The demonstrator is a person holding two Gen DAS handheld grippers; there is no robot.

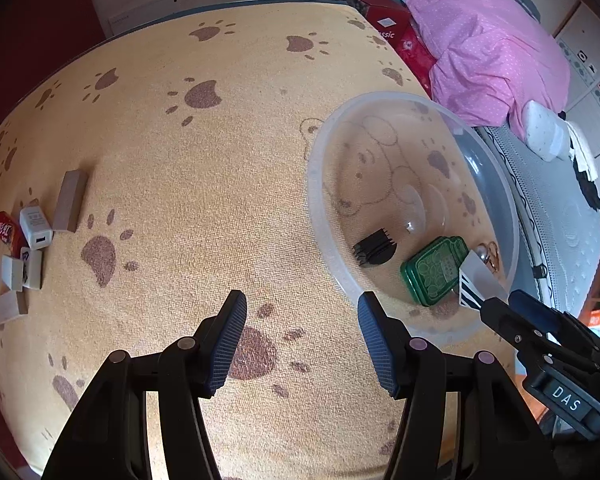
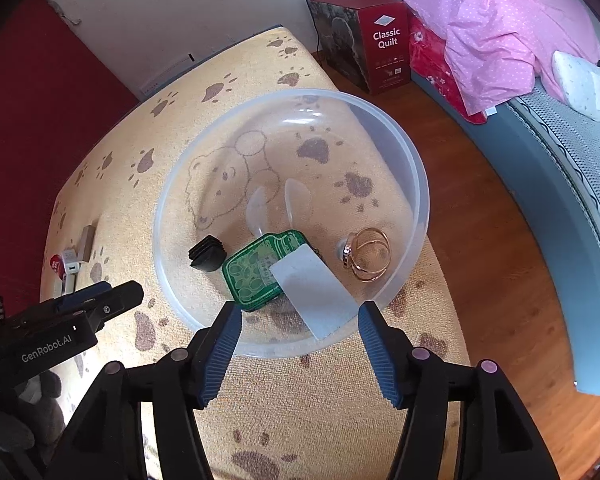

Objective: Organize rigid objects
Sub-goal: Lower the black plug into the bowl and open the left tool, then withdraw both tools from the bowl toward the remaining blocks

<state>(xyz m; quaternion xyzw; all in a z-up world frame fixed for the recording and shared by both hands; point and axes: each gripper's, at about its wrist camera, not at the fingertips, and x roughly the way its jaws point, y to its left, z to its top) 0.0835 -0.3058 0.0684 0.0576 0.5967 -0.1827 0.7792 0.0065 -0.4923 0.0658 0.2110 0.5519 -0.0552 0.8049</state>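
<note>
Under our left gripper [image 1: 302, 340] we see only bare paw-print cloth [image 1: 204, 184], with lots of room ahead. The clear bowl [image 1: 512, 216] stands just to its right, its rim in the way. Small blocks and a white charger [image 1: 36, 227] crowd far off to its left. Our right gripper [image 2: 300, 350] hangs over the bowl's near rim. A white card [image 2: 314, 294] leans up between its fingers, blocking the way down.
</note>
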